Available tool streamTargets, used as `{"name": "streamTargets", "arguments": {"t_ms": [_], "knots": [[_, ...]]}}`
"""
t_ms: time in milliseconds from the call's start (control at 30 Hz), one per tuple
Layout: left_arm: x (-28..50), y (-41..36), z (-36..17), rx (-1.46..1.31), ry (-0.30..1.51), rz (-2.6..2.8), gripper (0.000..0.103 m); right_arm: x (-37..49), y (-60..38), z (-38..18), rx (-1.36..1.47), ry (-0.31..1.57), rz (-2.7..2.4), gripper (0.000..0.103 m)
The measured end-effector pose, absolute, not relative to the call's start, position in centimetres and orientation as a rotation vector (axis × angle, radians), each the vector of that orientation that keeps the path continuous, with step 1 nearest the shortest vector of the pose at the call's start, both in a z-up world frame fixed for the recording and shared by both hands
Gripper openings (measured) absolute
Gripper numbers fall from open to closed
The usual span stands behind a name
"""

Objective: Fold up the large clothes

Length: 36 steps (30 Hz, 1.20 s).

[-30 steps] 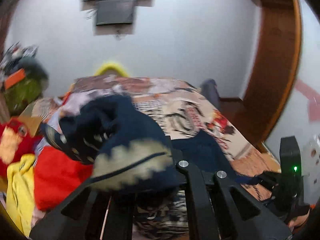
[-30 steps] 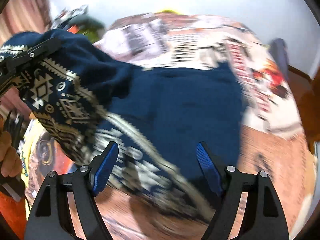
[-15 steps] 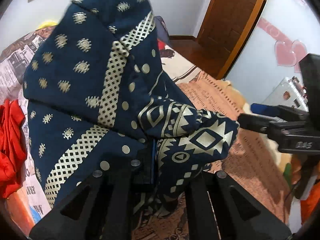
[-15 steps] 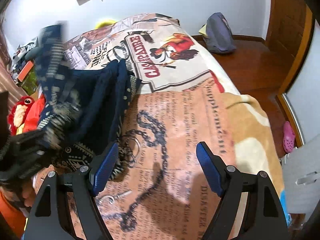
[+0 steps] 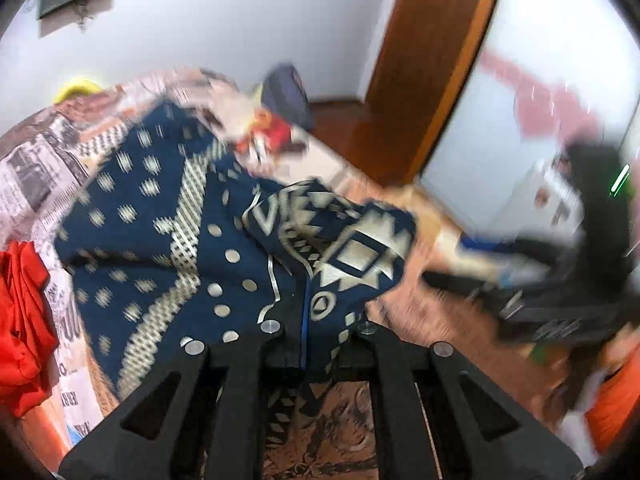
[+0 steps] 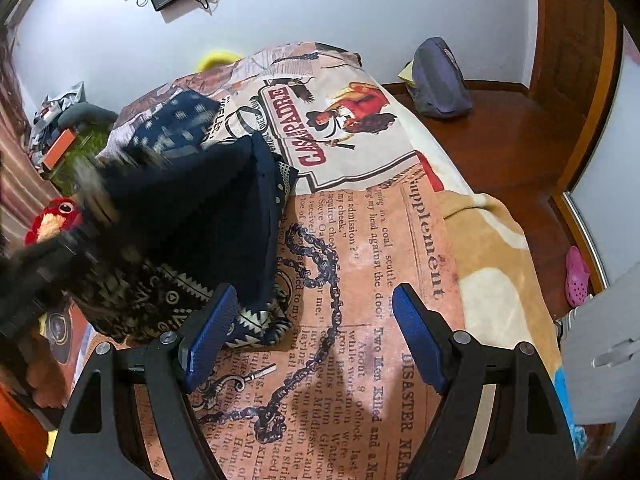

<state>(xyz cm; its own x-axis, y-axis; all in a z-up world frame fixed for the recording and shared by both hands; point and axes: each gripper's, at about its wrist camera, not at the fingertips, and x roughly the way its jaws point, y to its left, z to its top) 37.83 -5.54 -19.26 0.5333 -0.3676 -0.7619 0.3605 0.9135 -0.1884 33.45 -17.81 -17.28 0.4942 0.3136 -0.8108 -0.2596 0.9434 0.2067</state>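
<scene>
Nearest, left tongs (image 5: 306, 320) clamped on a fold of the navy patterned garment (image 5: 168, 240). A second ago that garment hung bunched in the air in front of the wall; now it is lowered and spread over the newspaper-print bedspread (image 6: 380, 280), patterned hem draped over the tongs. Right tongs (image 6: 312, 328) apart, nothing between the pads, hovering over the chain print just right of the garment's near corner; earlier they faced the cloth itself. Red cloth (image 5: 24, 320) at left. Farther off, grey bag (image 6: 438, 80) on the floor by the wall.
</scene>
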Motion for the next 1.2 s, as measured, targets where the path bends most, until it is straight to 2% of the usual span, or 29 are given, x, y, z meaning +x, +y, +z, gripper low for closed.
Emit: {"name": "streamTargets", "arguments": {"t_ms": [33, 100, 167, 200, 267, 300, 333, 400, 567, 767, 1067, 1200], "knots": [[37.9, -6.1, -20.6, 0.017, 0.948, -0.422, 0.012, 33.5, -17.8, -17.3, 0.058, 0.996, 0.344, 0.077], [38.0, -6.3, -22.2, 0.04, 0.991, -0.396, 0.014, 33.3, -18.0, -17.2, 0.05, 1.002, 0.335, 0.077], [37.5, -5.9, -22.2, 0.033, 0.981, -0.39, 0.019, 33.1, -18.2, -16.9, 0.046, 1.003, 0.334, 0.077], [37.3, -5.7, -21.7, 0.022, 0.978, -0.395, 0.025, 32.9, -18.3, -16.6, 0.046, 0.997, 0.338, 0.077], [36.6, -5.1, -20.5, 0.0, 0.97, -0.407, 0.037, 32.8, -18.2, -16.0, 0.039, 0.989, 0.347, 0.077], [36.2, -4.8, -19.9, 0.0, 0.965, -0.406, 0.051, 32.7, -18.1, -15.7, 0.035, 0.983, 0.35, 0.077], [35.9, -4.8, -19.4, 0.004, 0.962, -0.403, 0.07, 32.7, -17.9, -15.4, 0.032, 0.976, 0.353, 0.077], [34.3, -4.0, -17.6, 0.007, 0.918, -0.386, 0.078, 32.7, -17.3, -14.6, 0.031, 0.955, 0.371, 0.077], [32.9, 0.4, -15.1, 0.003, 0.851, -0.275, 0.085, 33.6, -14.6, -13.2, 0.018, 0.913, 0.448, 0.077], [35.5, 7.8, -16.7, -0.019, 0.88, -0.064, 0.087, 35.9, -9.9, -13.9, -0.049, 0.929, 0.525, 0.077], [44.6, 14.0, -22.8, -0.141, 0.993, 0.068, 0.086, 38.9, -5.3, -20.1, -0.203, 1.039, 0.593, 0.077], [48.0, 14.2, -23.3, -0.173, 0.995, 0.018, 0.089, 39.4, -7.3, -22.5, -0.104, 1.084, 0.61, 0.078]]}}
